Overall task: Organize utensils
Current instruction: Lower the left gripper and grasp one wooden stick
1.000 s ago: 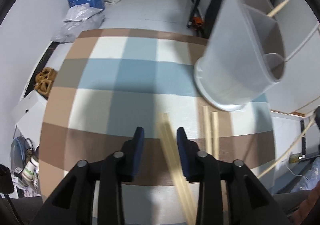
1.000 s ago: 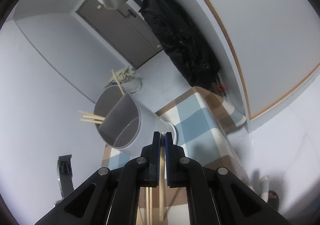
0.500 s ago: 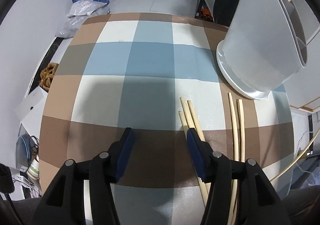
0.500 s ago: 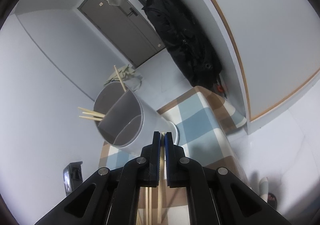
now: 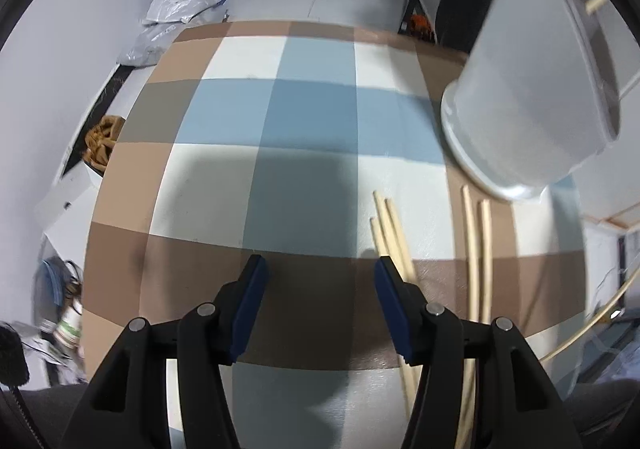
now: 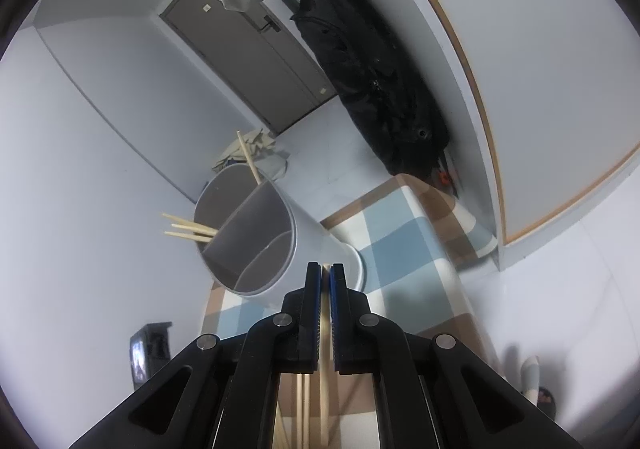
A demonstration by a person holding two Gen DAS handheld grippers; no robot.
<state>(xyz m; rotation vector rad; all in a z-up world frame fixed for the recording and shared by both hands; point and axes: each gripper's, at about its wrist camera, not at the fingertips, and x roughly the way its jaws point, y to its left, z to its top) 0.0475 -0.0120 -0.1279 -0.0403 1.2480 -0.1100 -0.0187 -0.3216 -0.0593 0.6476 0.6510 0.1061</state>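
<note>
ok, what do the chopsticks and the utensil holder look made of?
Chopsticks: probably bamboo or light wood; pale tan, matte, unpainted. Utensil holder: likely plastic; smooth, uniform grey-white walls with thin moulded dividers and a slight sheen.

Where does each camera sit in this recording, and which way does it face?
Left wrist: on the left hand-held gripper, facing steeply down at the checked tablecloth and loose chopsticks; its open jaws, which have just been opening, hold nothing.
Right wrist: on the right hand-held gripper, angled toward the door and the divided holder; its jaws are shut.
Shared: the grey holder, tablecloth and chopsticks lying on it.
</note>
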